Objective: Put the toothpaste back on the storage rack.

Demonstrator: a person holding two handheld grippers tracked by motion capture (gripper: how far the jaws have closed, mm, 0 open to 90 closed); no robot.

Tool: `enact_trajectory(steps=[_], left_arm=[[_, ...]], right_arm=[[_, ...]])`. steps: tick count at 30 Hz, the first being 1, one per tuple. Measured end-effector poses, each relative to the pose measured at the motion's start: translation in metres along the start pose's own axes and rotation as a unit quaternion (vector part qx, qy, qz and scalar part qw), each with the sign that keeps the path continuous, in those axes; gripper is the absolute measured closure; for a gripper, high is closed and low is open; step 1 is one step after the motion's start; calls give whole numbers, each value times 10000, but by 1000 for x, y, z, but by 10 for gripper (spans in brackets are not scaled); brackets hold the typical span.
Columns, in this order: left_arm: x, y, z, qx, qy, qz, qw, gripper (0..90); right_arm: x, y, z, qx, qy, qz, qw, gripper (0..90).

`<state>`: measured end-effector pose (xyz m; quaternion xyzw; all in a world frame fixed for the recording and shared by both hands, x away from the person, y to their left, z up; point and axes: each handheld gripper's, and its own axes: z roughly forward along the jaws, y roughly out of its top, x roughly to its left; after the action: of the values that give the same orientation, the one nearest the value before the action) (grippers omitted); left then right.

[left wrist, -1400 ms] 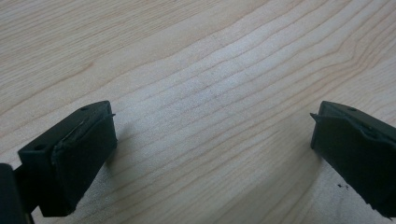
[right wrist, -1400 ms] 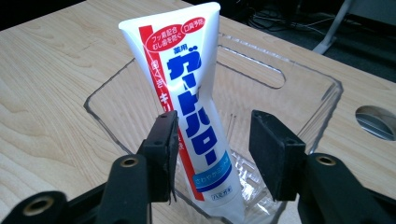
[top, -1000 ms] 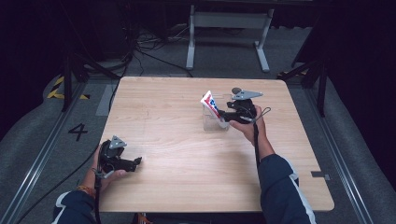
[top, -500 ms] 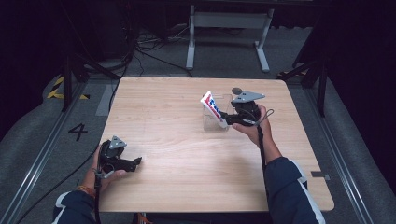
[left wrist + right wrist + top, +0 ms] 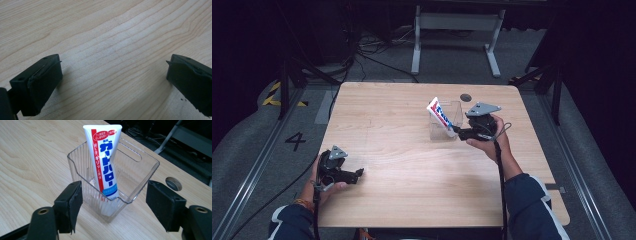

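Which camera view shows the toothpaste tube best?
The right gripper view: the tube stands close, label readable, cap down in the clear box. The high view shows it small and leaning. The left gripper view faces bare table.

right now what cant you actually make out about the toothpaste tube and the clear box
- Cap end of the toothpaste tube: right gripper view, blurred behind the ribbed front wall of the clear box; whether it reaches the floor of the box is unclear.
- Tube's print: high view, too small to read.
- Back of the tube: faces away in both views.
- Right gripper: its body is cut off by the bottom edge of its own view.
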<state>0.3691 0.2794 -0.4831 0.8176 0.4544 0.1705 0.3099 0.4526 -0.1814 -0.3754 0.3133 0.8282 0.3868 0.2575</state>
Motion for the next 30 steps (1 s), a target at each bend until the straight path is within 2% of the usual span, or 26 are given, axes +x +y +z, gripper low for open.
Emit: enact_trajectory(steps=[17, 30], left_arm=[[0, 0, 0, 0, 1, 1, 10000, 6], [0, 0, 0, 0, 0, -1, 10000, 6]], right_arm=[[0, -26, -24, 192, -93, -210, 9995, 270], [-5, -55, -34, 343, -106, -149, 9992, 264]])
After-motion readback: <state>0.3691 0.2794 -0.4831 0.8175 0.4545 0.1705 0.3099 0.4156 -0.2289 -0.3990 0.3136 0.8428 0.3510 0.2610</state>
